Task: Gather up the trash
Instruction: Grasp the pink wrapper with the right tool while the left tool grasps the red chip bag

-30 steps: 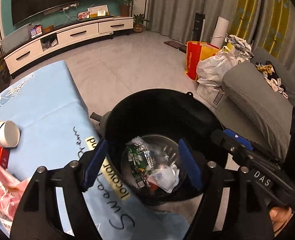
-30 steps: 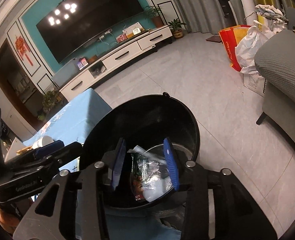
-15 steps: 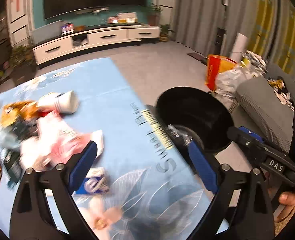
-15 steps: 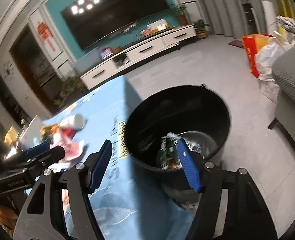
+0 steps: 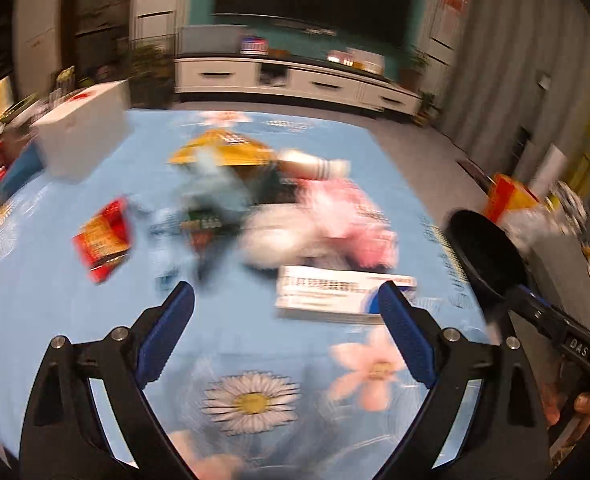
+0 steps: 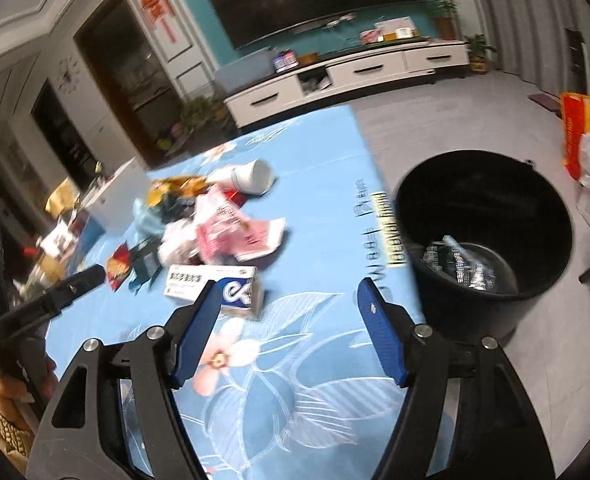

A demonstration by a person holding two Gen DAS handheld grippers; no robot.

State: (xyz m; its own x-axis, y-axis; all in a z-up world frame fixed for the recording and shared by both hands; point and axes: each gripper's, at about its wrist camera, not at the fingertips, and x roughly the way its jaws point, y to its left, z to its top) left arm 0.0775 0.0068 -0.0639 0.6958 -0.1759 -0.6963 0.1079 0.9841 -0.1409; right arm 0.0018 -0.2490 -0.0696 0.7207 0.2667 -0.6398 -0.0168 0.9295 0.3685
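Note:
A pile of trash lies on the blue flowered tablecloth (image 6: 315,220): a white and blue carton (image 6: 215,286) (image 5: 343,292), pink wrappers (image 6: 231,232) (image 5: 347,216), a tipped white cup (image 6: 251,176), a red snack packet (image 5: 103,236) and a yellow packet (image 5: 223,148). My left gripper (image 5: 286,295) hangs open over the cloth just short of the carton, with nothing between its fingers. My right gripper (image 6: 288,290) is open and empty too, with the carton by its left finger. The black bin (image 6: 475,188) (image 5: 483,248) stands on the floor at the table's right edge, with wrappers (image 6: 459,268) at its bottom.
A white box (image 6: 115,196) (image 5: 81,140) stands at the table's far left. Behind the table run a white TV stand (image 6: 355,76) and a dark screen. An orange bag (image 6: 575,128) and a white bag lie on the floor beyond the bin. The left wrist view is blurred.
Both grippers have swung left from above the bin to over the table, and the jaws of both stand wider. The trash pile has come into view.

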